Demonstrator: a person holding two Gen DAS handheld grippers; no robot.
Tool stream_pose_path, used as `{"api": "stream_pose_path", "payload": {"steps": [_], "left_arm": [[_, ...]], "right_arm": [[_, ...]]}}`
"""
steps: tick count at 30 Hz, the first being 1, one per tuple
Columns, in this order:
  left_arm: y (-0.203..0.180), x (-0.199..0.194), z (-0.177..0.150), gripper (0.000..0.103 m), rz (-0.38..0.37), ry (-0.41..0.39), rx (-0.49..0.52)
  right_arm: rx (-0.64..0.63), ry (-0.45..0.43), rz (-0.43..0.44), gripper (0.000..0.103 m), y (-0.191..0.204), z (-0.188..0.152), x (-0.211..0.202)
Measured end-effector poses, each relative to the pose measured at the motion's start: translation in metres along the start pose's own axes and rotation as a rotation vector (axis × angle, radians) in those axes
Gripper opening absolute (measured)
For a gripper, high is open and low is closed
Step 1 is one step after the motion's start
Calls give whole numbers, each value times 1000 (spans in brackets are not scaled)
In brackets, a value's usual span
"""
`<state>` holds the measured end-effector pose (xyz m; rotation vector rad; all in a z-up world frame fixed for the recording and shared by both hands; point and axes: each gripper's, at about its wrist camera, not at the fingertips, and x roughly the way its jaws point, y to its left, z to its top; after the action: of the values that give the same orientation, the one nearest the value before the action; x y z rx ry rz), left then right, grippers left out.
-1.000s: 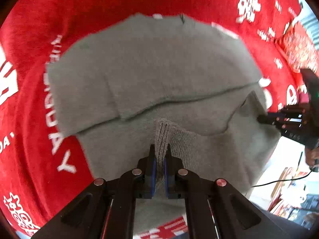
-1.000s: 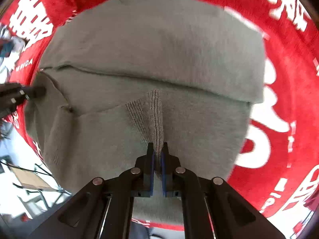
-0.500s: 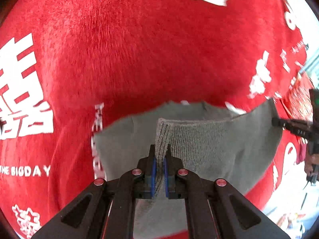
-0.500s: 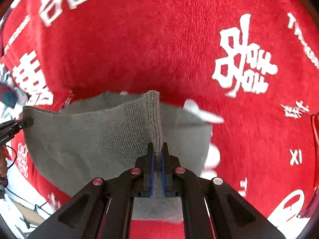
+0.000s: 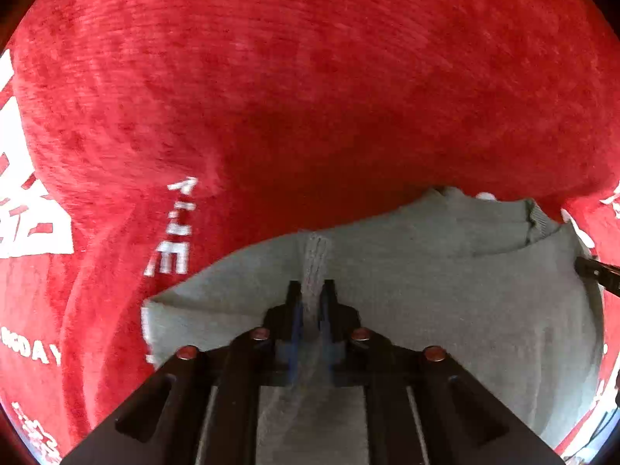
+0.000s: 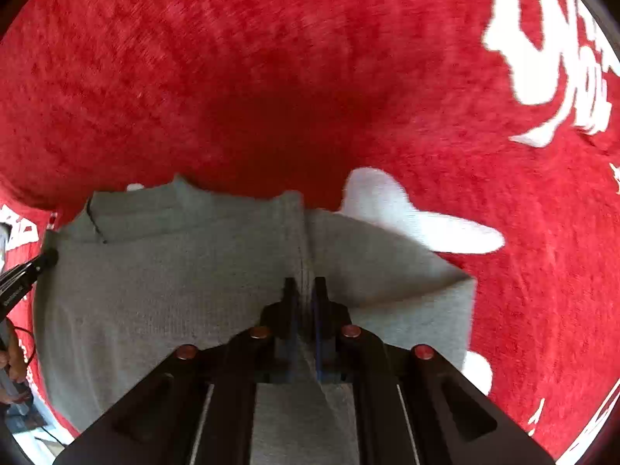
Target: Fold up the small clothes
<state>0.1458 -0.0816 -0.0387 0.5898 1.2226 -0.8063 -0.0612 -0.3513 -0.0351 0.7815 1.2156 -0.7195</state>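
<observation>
Red printed blanket (image 5: 310,97) around grey garment (image 5: 445,290)

Red plush cloth (image 5: 310,77) with white printed lettering, spread as work surface.

Covers nearly whole field in both wrist views; pile nap visible, darker shaded patch at centre. White block letters (image 5: 172,248) at left in left wrist view, large white characters (image 6: 558,58) at upper right in right wrist view. Brightly lit strip of room beyond cloth edge at lower left (image 6: 35,432), blurred, contents unreadable.
</observation>
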Motion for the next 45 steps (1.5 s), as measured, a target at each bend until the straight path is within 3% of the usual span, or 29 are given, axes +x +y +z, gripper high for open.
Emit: {"api": "stream_pose_path", "payload": {"steps": [2, 4, 8, 13, 17, 20, 22, 23, 24, 25, 29, 33, 34, 37, 40, 43, 45], "left_arm": [[10, -8, 3, 18, 54, -4, -15], [21, -19, 4, 18, 75, 1, -32], [38, -46, -7, 18, 29, 13, -37], [29, -64, -57, 18, -40, 57, -20], [24, -39, -101, 18, 1, 133, -31], [32, -47, -123, 19, 41, 93, -11], [43, -51, -132, 19, 5, 113, -31], [48, -52, -135, 31, -3, 130, -45], [52, -55, -138, 36, 5, 146, -57], [56, -61, -139, 38, 16, 143, -75], [69, -78, -148, 39, -96, 136, -184], [66, -69, -157, 39, -78, 163, -209], [63, -65, -159, 39, -76, 173, -215], [59, -72, -170, 39, -54, 176, -219], [63, -70, -175, 39, -63, 182, -235], [68, -63, -183, 56, -51, 184, -225], [74, -63, -185, 58, -61, 184, -235]], "right_arm": [[63, 0, -17, 25, -10, 1, -4], [127, 1, -10, 26, -20, -1, -12], [139, -26, 24, 26, -19, -16, -35], [70, -8, 78, 26, 2, -67, -52], [48, 71, 30, 25, 2, -111, -35], [87, 44, 31, 24, -14, -126, -47], [150, 40, 62, 27, -26, -137, -59], [196, 39, 63, 38, -35, -144, -68], [234, 36, 67, 47, -40, -152, -75], [274, 29, 87, 63, -47, -157, -82], [505, 57, 224, 65, -75, -205, -97], [727, 115, 339, 65, -85, -236, -63], [769, 113, 363, 64, -87, -239, -56], [797, 98, 383, 9, -89, -229, -47], [676, 86, 295, 9, -80, -215, -53], [563, 131, 202, 10, -72, -218, -39], [570, 128, 200, 10, -75, -223, -39]]}}
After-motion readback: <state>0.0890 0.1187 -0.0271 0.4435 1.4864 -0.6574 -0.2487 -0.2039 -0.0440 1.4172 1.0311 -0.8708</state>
